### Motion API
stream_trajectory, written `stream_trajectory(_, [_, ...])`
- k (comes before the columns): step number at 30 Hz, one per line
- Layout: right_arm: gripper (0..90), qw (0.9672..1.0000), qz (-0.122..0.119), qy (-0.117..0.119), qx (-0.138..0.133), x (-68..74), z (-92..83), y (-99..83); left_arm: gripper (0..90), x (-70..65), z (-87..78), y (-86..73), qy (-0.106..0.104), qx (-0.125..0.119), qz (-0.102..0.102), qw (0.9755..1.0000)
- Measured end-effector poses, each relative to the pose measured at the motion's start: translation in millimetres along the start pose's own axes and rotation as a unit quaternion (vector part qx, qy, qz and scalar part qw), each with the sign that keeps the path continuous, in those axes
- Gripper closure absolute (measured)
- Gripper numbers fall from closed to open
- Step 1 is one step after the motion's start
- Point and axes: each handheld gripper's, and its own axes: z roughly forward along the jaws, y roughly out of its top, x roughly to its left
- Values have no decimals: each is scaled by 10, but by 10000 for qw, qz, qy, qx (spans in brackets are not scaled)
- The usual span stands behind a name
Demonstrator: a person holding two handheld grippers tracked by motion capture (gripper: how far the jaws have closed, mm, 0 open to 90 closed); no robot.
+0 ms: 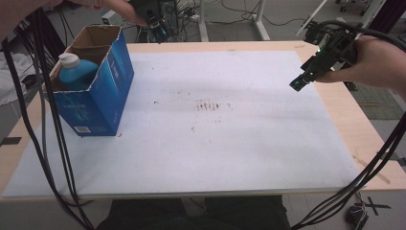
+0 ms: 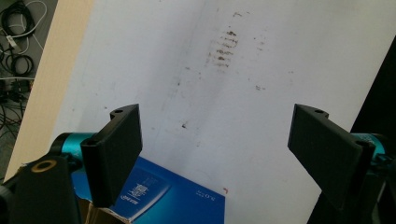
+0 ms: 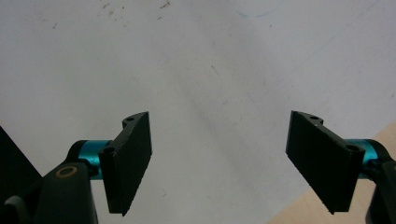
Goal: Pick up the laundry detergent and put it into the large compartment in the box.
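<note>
The left tongs [image 2: 217,154] stand wide open and hold nothing; they hang above the far rim of the blue carton [image 2: 154,198], whose printed side shows just below the jaws. In the high view these tongs [image 1: 157,28] sit at the far edge of the worktop, just behind the carton [image 1: 103,91]. The right tongs [image 3: 219,161] are likewise spread wide and empty, raised over the right side of the white mat [image 3: 210,70], well apart from the carton; the high view has them [image 1: 300,81] near the mat's right border.

The carton stands upright at the far left of the mat with its top flaps open, and a blue bottle [image 1: 76,72] with a white cap leans inside it.

The step in hand looks like a reach into the carton for the bottle. To do it well, the left tongs should come down straight through the open top, clear of the cardboard flaps, and close on the bottle's neck or shoulder, not the cap.

The carton sits near the mat's left edge, so a sideways push could slide it off. The middle and right of the mat lie open, marked by a few brown stains [image 1: 208,106].
</note>
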Motion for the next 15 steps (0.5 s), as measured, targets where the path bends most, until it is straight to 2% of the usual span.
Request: stream_trajectory(15, [220,10000,-4,-2,-3,5,-9,-11,179,-11,-12,-1,10,-1,-4,10000])
